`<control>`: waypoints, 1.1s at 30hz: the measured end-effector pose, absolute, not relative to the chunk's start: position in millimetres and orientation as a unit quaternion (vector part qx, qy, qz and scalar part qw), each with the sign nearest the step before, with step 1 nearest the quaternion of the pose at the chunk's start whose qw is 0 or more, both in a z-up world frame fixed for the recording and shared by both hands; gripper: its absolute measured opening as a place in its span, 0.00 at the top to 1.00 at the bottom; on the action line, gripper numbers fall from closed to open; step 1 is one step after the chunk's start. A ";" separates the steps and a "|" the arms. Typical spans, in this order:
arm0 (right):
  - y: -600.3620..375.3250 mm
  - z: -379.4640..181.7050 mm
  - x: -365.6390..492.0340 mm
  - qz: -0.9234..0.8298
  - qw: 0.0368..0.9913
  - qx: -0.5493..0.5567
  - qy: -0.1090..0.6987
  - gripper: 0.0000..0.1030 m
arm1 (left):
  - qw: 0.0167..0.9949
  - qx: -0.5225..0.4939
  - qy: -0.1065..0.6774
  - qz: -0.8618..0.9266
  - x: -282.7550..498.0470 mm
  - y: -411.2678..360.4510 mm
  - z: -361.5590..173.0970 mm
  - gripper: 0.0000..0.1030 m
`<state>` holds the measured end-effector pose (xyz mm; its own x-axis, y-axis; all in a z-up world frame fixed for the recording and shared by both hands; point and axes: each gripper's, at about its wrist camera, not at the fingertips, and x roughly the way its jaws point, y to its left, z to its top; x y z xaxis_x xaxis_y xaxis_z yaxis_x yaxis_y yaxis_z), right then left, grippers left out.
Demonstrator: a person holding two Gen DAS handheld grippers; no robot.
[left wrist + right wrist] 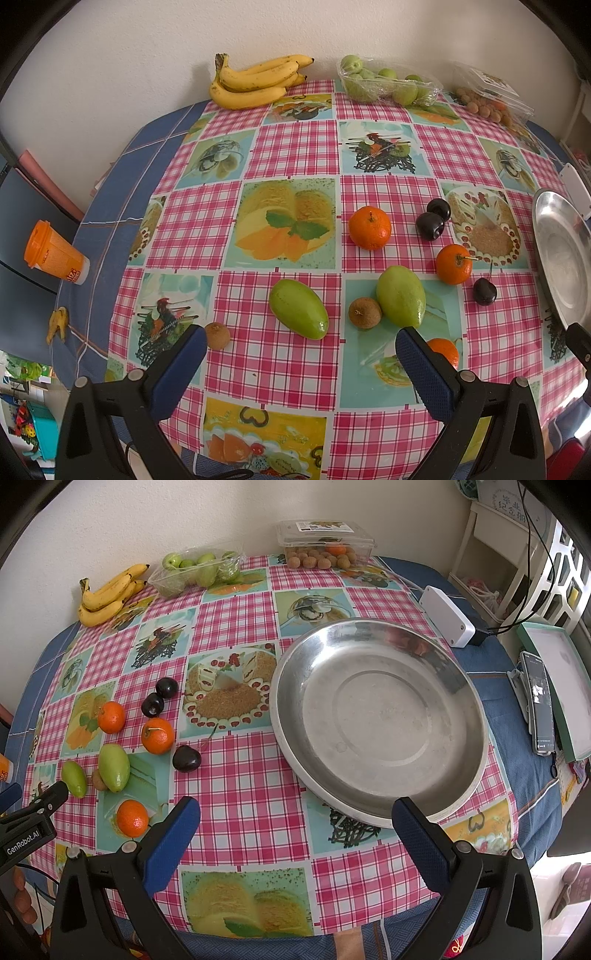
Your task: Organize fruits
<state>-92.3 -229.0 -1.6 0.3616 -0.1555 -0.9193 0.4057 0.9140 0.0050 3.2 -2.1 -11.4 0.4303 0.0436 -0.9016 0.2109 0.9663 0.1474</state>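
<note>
Loose fruit lies on the checked tablecloth: two green mangoes (298,314) (400,301), three oranges (370,228) (453,264) (445,350), three dark plums (430,226) (484,291), and two brown longans (365,312) (217,335). An empty steel bowl (376,720) stands to their right, also at the left wrist view's edge (561,254). My left gripper (299,341) is open above the near mango. My right gripper (295,812) is open and empty, in front of the bowl's near rim.
Bananas (255,81), a tray of green fruit (388,83) and a clear box of longans (325,542) stand along the wall. An orange cup (55,253) and a banana peel (59,325) lie left. A white box (447,616) and phone (539,705) lie right.
</note>
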 end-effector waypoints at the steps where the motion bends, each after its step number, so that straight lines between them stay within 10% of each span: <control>1: -228.9 -1.3 -92.3 -0.172 0.817 0.116 0.538 0.00 | 0.837 0.120 0.531 -0.050 3.3 -2.1 -11.4 0.00; 33: -193.0 -10.0 -75.2 -0.113 0.819 0.112 0.551 0.00 | 0.831 0.098 0.541 -0.077 7.9 4.4 -11.2 0.00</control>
<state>-75.2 -193.0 -10.0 0.3677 -0.0619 -0.9279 0.3077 0.9497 0.0586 7.9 4.4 -11.2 0.4017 -0.0221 -0.9155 0.2352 0.9687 0.0798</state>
